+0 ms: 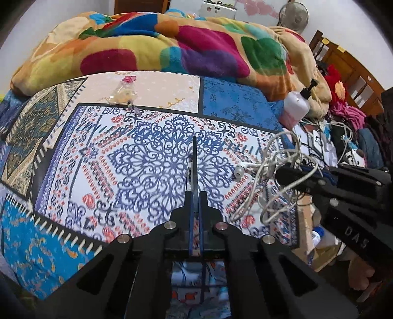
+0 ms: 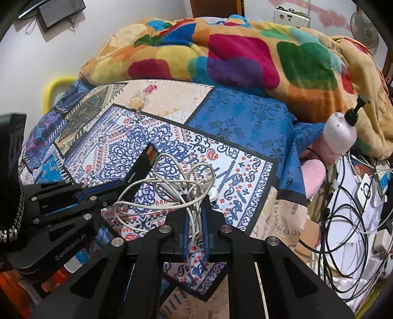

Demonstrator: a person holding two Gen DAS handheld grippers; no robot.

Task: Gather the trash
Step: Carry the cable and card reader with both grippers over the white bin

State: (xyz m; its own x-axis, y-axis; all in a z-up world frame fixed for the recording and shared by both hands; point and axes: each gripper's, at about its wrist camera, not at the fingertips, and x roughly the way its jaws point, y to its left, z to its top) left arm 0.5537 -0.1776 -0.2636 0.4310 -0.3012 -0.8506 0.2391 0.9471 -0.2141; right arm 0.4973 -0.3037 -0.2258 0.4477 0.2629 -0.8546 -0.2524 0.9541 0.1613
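Observation:
My left gripper [image 1: 195, 193] is shut on a thin, flat dark card [image 1: 194, 162], seen edge-on and standing up from the pads. In the right wrist view the same card [image 2: 141, 166] shows a dark face with a coloured strip, held by the left gripper [image 2: 122, 182]. My right gripper [image 2: 195, 199] is shut on a tangle of white earphone cable [image 2: 172, 186], whose loops spill over above the patterned bedsheet [image 2: 245, 171]. In the left wrist view the right gripper [image 1: 280, 173] carries that cable [image 1: 267, 169]. A clear crumpled wrapper [image 1: 124, 94] [image 2: 140, 99] lies farther back on the sheet.
A colourful fleece blanket [image 1: 172, 49] is heaped at the back of the bed. A pink pump bottle [image 2: 340, 137] stands at the right edge. Beside it is a pile of chargers and black and white cables [image 2: 356, 196]. A fan [image 1: 294, 14] stands by the far wall.

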